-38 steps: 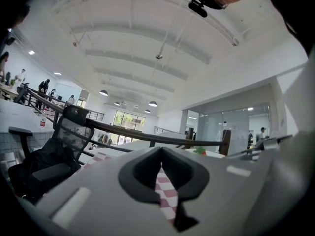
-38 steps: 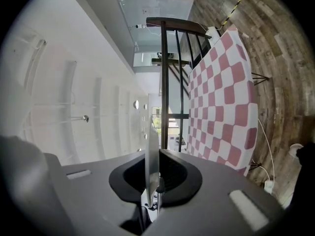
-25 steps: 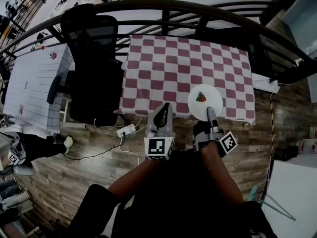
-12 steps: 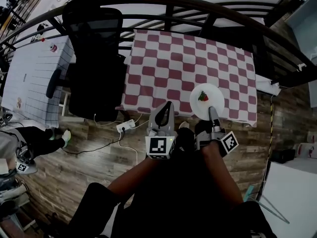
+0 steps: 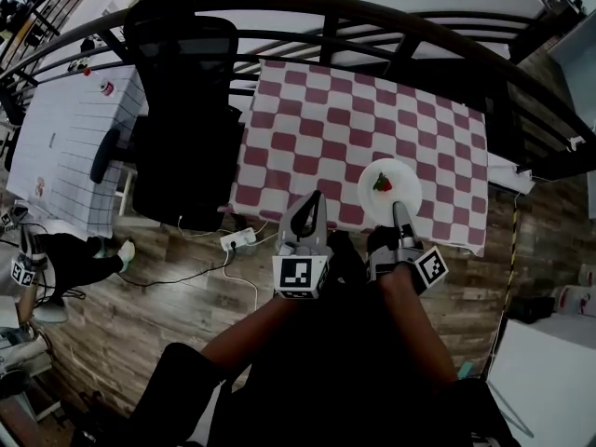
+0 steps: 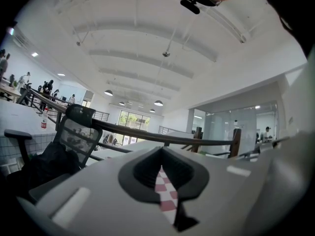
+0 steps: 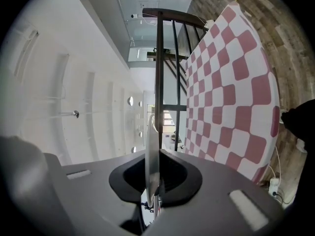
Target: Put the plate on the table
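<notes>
A white plate (image 5: 391, 194) carrying a small red and green piece of food (image 5: 381, 183) is over the near right part of the red-and-white checked table (image 5: 307, 110). My right gripper (image 5: 399, 209) is shut on the plate's near rim. Whether the plate rests on the cloth I cannot tell. In the right gripper view the plate (image 7: 151, 141) shows edge-on between the jaws of that gripper (image 7: 153, 183), with the table (image 7: 231, 97) beyond. My left gripper (image 5: 313, 201) hovers at the table's near edge, shut and holding nothing. Through its slit (image 6: 165, 188) only checked cloth shows.
A black office chair (image 5: 182, 110) stands at the table's left side, with a white table (image 5: 70, 147) beyond it. A dark curved railing (image 5: 372, 17) runs behind the table. A power strip (image 5: 238, 242) and cables lie on the wooden floor. Another person (image 5: 65, 259) is at the far left.
The plate and both grippers have moved slightly farther in over the table's near edge. Both grippers' jaws are unchanged.
</notes>
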Demonstrator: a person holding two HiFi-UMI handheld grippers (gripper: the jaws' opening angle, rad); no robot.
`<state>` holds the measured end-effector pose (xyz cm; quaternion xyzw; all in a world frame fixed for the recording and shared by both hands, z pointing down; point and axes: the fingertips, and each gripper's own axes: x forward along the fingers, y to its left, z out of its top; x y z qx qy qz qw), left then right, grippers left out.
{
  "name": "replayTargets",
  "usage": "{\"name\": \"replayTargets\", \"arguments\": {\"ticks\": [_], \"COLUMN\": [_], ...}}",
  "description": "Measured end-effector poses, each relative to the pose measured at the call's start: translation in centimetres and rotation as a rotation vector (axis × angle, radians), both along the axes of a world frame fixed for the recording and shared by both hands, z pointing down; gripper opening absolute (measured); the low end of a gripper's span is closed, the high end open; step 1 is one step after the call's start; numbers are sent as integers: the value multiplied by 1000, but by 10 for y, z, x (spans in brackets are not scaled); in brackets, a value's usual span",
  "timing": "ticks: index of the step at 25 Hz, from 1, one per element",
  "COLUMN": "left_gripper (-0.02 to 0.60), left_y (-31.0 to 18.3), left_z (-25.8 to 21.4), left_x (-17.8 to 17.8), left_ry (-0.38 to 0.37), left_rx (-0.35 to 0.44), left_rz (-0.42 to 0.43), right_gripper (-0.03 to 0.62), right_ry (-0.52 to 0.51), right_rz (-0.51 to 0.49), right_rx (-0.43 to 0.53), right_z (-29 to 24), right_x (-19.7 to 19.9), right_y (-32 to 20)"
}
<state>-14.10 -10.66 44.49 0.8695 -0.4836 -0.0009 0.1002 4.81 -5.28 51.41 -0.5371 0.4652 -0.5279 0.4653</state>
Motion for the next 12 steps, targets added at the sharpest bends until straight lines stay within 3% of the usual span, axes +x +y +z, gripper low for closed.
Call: {"name": "replayTargets", "arguments": {"ticks": [12], "left_gripper": [9], "left_y": [-59], "left_z": [7], "left_x": [66], "left_ry": [-25], "left_rx": [-34], "left_rz": [18], "right_gripper": [15], "right_ry": [42], "right_rz": [-70], "right_rx": [10], "right_z": [18], "right_x": [45], "right_y": [-60]}}
